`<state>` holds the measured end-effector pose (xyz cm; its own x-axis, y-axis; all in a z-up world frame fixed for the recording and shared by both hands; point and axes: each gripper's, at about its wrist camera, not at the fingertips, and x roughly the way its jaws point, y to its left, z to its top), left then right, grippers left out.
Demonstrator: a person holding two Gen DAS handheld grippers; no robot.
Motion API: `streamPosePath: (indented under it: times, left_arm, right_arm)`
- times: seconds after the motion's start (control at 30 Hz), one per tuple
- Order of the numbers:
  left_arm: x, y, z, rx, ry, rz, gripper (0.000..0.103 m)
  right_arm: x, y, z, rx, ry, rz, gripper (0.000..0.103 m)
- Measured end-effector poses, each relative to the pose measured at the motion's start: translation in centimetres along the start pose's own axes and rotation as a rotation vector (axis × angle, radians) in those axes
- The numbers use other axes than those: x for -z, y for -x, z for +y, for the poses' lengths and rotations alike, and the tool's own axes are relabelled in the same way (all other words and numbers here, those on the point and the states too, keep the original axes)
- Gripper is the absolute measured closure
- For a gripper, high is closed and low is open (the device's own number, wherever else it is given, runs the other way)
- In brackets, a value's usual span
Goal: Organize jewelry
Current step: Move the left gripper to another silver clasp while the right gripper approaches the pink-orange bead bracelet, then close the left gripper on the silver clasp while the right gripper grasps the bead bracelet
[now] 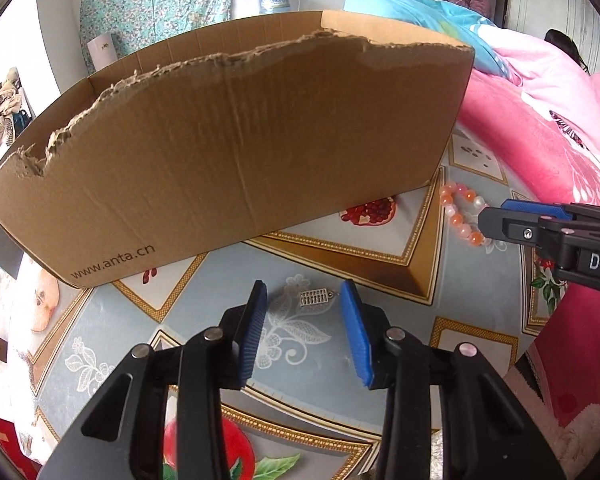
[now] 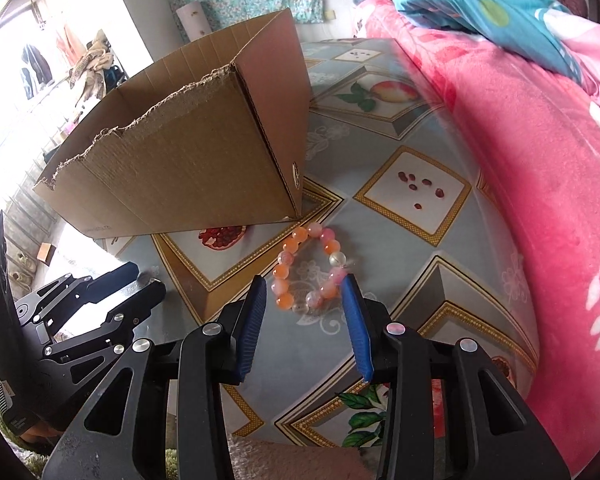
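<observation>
Your left gripper points down at the worktop, its blue fingers apart with nothing pressed between them. Just beyond the tips, at about 12 o'clock from them, lies a small silver abacus-shaped charm on the patterned cloth; it is tiny, and its fine detail is hard to read. Whether it has a chain you cannot tell.

Your right gripper is also angled down, fingers apart. The beaded bracelet, orange, pink and pearly beads in a loop, lies flat on the worktop just past the tips. The right-hand finger overlaps the loop's 4 o'clock edge, so a bead or two there is hidden, and you cannot tell whether the pad touches them. Nothing is clamped.

From the left wrist view the bracelet sits at 3 o'clock, partly covered by the right gripper's tip, which enters from the frame's right edge and is cut off there.

The torn cardboard box stands at 12 o'clock in both views, its ragged near wall blocking any look at the inside. It prints "www.anta.cn" low on that wall. The box covers part of the pomegranate picture on the cloth.

A pink blanket on the bed borders the worktop from 1 to 4 o'clock in the right wrist view.
</observation>
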<state>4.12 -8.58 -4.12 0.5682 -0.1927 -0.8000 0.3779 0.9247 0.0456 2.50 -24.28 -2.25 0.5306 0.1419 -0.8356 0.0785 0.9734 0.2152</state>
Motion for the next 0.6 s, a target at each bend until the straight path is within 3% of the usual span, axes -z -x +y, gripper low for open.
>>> streamPosePath:
  times: [0.6]
  left_arm:
    - [-0.3,-0.1,0.0,-0.010,0.053,0.038,0.091]
  right_arm:
    - [0.0,0.9,-1.1,-0.008,-0.017,-0.041,0.066]
